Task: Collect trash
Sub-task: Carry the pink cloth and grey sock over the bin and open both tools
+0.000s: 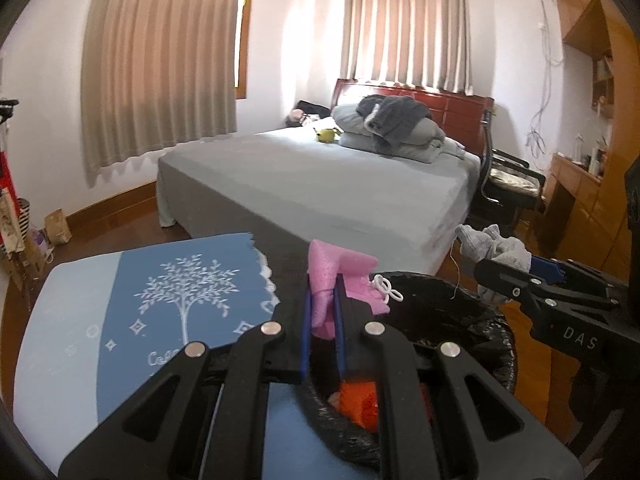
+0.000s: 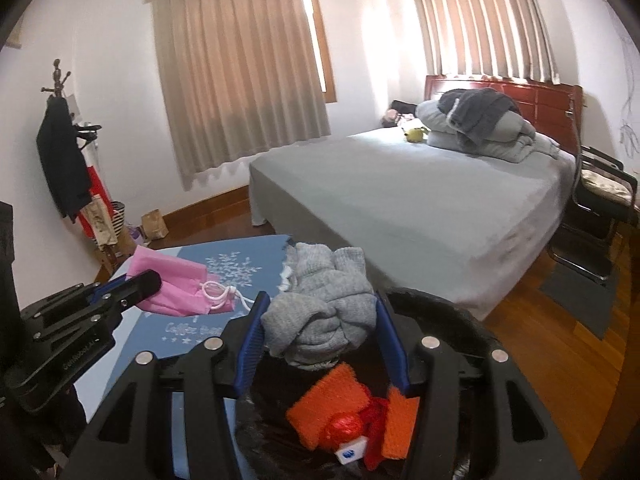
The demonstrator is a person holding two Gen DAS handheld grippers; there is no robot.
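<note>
— What did each of your cameras give you that the other missed?

— Your right wrist view looked straight down into the black-lined bin point(image 2: 472, 320) at lower centre: orange mesh pieces point(image 2: 332, 400), a red foil ball point(image 2: 346, 428) and a small white tag point(image 2: 352, 454) lay inside. Your left view caught only an orange patch point(image 1: 360, 400) of that. The left view did show your right gripper point(image 1: 486, 270) from the side, at the right edge.

— And what were you holding?

— Your left gripper point(image 1: 322, 312) had its fingers clamped on the pink mask point(image 1: 340, 284), at the bin's point(image 1: 480, 320) near rim, its white ear loops point(image 1: 386, 286) dangling. Your right gripper point(image 2: 320, 332) was closed on the grey sock bundle point(image 2: 320, 300), held above the bin's opening.

— Anything around you?

— A blue tree-print mat point(image 1: 160, 300) lay at lower left, touching the bin. Behind it stood the grey bed point(image 1: 320, 184) with piled bedding point(image 1: 400, 128), and a black chair point(image 1: 508, 184) stood at right. Nothing blocked the bin mouth except your own fingers.
</note>
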